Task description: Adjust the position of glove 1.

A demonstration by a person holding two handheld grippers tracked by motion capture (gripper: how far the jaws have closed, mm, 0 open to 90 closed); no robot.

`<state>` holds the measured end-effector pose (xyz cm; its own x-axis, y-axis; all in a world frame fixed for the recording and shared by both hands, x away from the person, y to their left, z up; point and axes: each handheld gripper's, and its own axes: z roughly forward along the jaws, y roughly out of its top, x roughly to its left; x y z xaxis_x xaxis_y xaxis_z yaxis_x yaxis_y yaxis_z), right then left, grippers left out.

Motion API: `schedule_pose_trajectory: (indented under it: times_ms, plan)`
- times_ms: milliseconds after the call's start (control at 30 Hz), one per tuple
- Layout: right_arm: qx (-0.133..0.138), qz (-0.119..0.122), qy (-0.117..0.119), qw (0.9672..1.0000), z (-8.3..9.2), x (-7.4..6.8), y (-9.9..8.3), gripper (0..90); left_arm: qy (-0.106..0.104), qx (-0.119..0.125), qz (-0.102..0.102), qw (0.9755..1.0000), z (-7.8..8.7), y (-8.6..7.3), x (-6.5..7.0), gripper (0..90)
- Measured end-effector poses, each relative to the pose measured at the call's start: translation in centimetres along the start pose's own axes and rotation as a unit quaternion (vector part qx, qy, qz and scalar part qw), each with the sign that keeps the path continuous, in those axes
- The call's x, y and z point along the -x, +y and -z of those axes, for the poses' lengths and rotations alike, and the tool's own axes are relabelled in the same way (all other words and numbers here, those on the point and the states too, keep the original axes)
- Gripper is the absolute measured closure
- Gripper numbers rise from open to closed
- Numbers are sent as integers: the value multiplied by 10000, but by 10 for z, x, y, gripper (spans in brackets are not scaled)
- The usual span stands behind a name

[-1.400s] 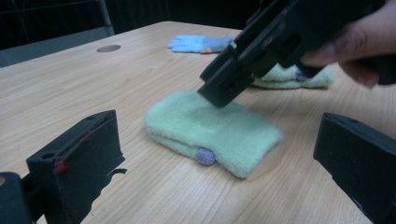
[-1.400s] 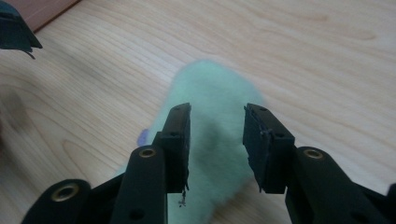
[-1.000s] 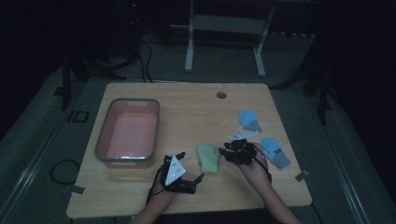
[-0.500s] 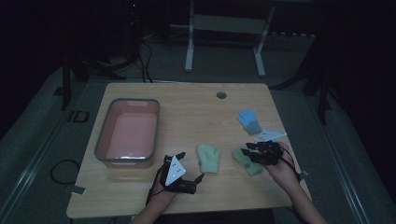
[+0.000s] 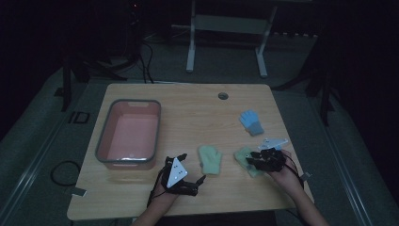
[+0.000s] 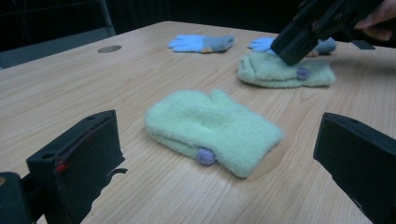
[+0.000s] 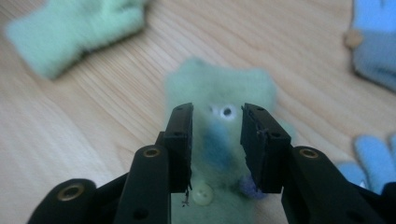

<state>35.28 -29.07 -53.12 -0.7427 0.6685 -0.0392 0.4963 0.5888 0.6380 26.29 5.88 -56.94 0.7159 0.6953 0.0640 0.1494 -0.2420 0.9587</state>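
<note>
A pale green mitten (image 5: pixel 210 160) (image 6: pixel 215 126) lies flat at the table's front centre. My left gripper (image 5: pixel 193 166) (image 6: pixel 218 123) is open and points at it from the left, a short way off. A second green mitten (image 5: pixel 242 155) (image 6: pixel 275 72) (image 7: pixel 219 88) rests on the table to the right. My right gripper (image 5: pixel 251 160) (image 7: pixel 216 116) (image 6: pixel 299 42) comes down onto it. Its jaws stand a little apart with the mitten's fabric between them. The pads seem to grip that fabric, though the close view is blurred.
A pink tub (image 5: pixel 104 136) with a grey rim stands at the left. One blue glove (image 5: pixel 251 121) (image 6: pixel 201 43) lies at the right rear, and another (image 6: pixel 261 43) (image 7: pixel 369 154) lies just past the right gripper. A cable hole (image 5: pixel 223 96) is near the far edge.
My right gripper has moved to the right and slightly down, taking the second green mitten away from the first one. The left gripper has stayed put.
</note>
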Motion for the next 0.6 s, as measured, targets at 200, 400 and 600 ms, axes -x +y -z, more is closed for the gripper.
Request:
schedule_pose_trajectory:
  times_ms: [200, 400, 600]
  plan:
    - [29, -21, 184, 9998, -7, 6, -7, 650, 0, -1, -12, 10000, 0, 0, 0, 11]
    - [-35, -46, 64, 10000, -8, -1, -6, 818, 1, -1, -13, 10000, 0, 0, 0, 11]
    - [9, -406, -183, 9990, -6, -7, -4, 861, 8, -3, -19, 10000, 0, 0, 0, 11]
